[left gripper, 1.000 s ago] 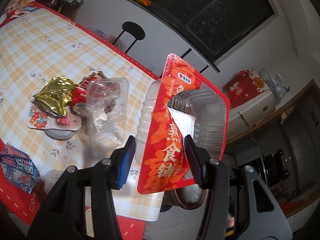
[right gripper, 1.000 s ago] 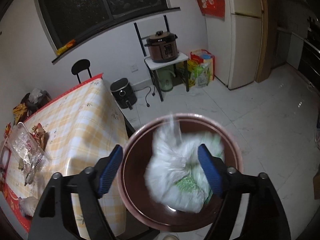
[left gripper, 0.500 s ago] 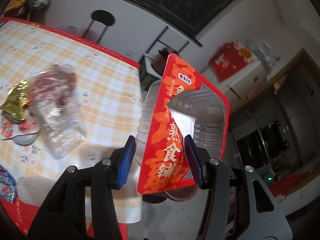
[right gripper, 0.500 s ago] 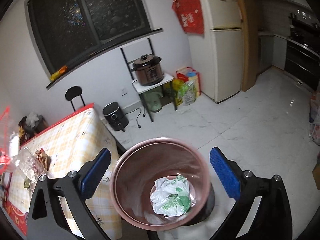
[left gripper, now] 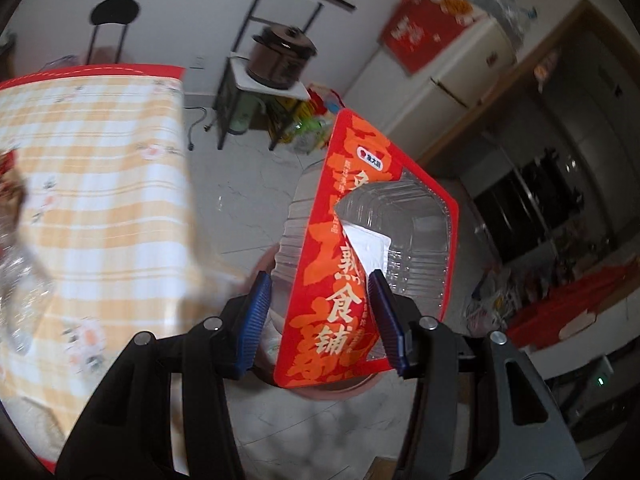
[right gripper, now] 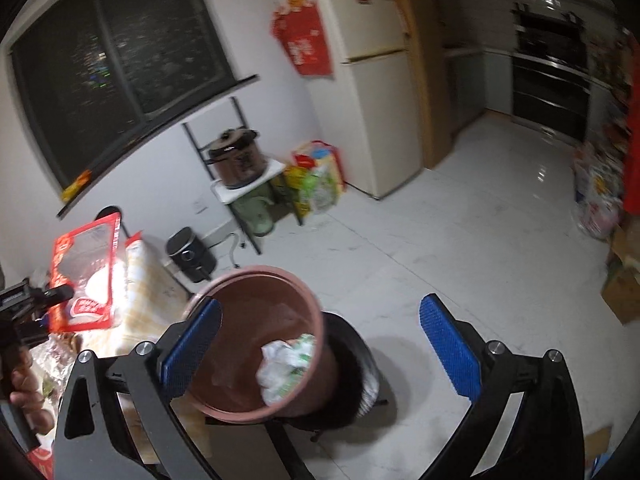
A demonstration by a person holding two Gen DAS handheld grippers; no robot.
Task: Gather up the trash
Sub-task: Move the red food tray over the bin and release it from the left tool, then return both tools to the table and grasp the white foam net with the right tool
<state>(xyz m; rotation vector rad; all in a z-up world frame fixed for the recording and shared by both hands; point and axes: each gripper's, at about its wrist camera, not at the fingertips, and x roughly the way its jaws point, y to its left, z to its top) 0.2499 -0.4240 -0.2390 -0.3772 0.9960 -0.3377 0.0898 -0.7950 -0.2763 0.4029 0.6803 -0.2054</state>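
Since a second ago the left gripper (left gripper: 318,312) has swung away from the table (left gripper: 92,184), carrying the food tray (left gripper: 372,248) out over the floor, and the white bag (right gripper: 288,364) that hung between the right gripper's pads then now lies at the bottom of the bin (right gripper: 256,344).

So one piece of trash is already dropped. The right gripper (right gripper: 320,344) stands wide open and empty above the bin. The left gripper is closed on the tray, one pad on the clear wall and one on the printed lid. In the left wrist view the bin's pink rim shows just below the tray, so the tray seems close to the drop but not yet let go; in the right wrist view it sits up and to the left of the bin, beside the table edge.

More remains: clear plastic wrapping (left gripper: 16,280) lies blurred at the table's left edge, and other scraps may be out of view.

The tray is a ribbed clear plastic tub with a red and orange film lid bearing Chinese characters. The film is torn open in the middle, with a white flap folded back. It looks empty, light and easy to crush.
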